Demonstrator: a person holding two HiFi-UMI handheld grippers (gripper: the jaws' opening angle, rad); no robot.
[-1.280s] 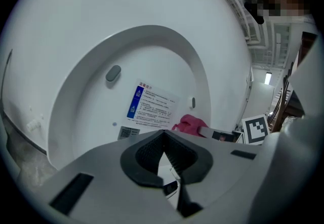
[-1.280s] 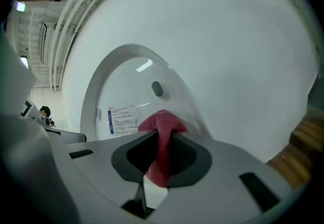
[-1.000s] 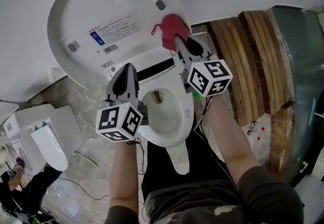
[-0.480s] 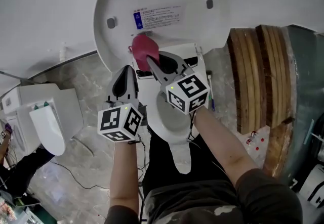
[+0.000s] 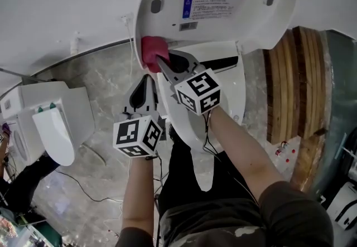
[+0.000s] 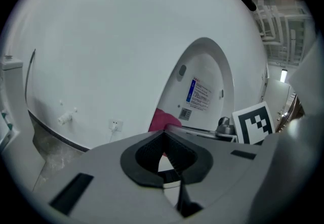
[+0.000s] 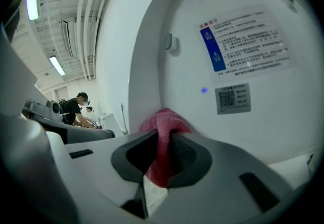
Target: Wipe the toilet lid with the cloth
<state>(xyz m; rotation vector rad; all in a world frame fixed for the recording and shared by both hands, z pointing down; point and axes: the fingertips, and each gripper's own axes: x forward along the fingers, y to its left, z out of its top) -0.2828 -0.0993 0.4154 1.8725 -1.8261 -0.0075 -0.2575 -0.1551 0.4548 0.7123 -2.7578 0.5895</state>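
Right gripper view shows the right claw (image 7: pixel 161 139) clamped on the pink cloth (image 7: pixel 163 119), bunched against the raised toilet lid's (image 7: pixel 243 132) lower edge; soft and light, it should be gripped by a thick fold, while the left claw (image 6: pixel 164 134) is closed, empty.

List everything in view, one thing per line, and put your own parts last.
toilet lid: one, white, raised above the bowl
label: one, white with a blue strip, on the lid's underside
cloth: one, pink, against the lid's lower left edge
toilet bowl: one, white, below the lid
second toilet: one, white, on the floor at left
wooden planks: several, brown, right of the toilet
floor: grey marble, around both toilets
left gripper: one, grey, jaws shut and empty, beside the bowl
right gripper: one, grey, jaws shut on the cloth
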